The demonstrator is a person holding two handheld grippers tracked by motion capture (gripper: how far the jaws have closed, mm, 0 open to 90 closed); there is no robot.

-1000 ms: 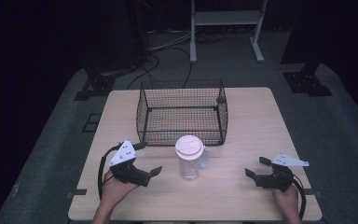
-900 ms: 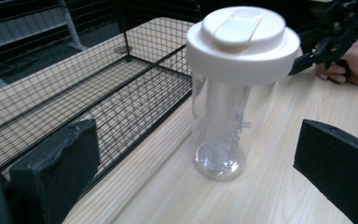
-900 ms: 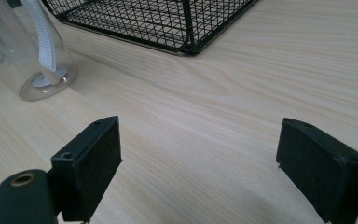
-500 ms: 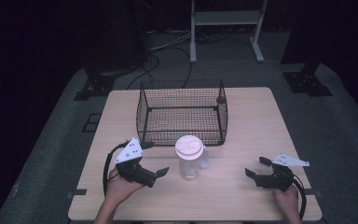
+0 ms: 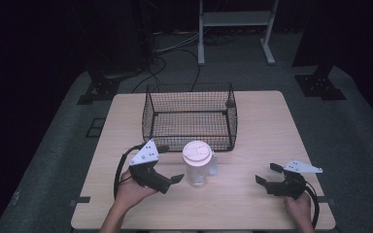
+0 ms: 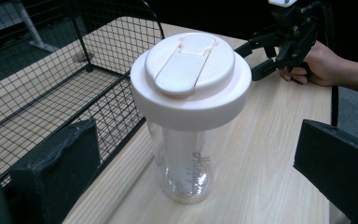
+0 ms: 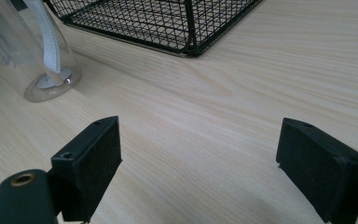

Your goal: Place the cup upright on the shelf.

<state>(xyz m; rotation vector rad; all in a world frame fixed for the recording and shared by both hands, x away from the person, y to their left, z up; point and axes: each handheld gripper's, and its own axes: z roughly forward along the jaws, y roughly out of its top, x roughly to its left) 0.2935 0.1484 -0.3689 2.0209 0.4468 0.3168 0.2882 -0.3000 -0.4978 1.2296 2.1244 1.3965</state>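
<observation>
The left gripper (image 5: 171,167) has moved closer to the clear plastic tumbler with a cream lid (image 5: 197,164), jaws spread, untouching. The tumbler stands beside the black wire basket (image 5: 190,116); its writing is unreadable. The right gripper (image 5: 267,174) rests open.

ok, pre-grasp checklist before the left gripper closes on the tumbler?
1. Left gripper jaws open: ok, wide apart in the left gripper view.
2. Tumbler lined up between the jaws: ok, centred between them, not yet touched.
3. Tumbler upright, lid on: ok.
4. Room beside the wire basket: cannot tell; the basket stands close behind the tumbler.
5. Right gripper out of the way: ok, open, off to the side on the table.
</observation>
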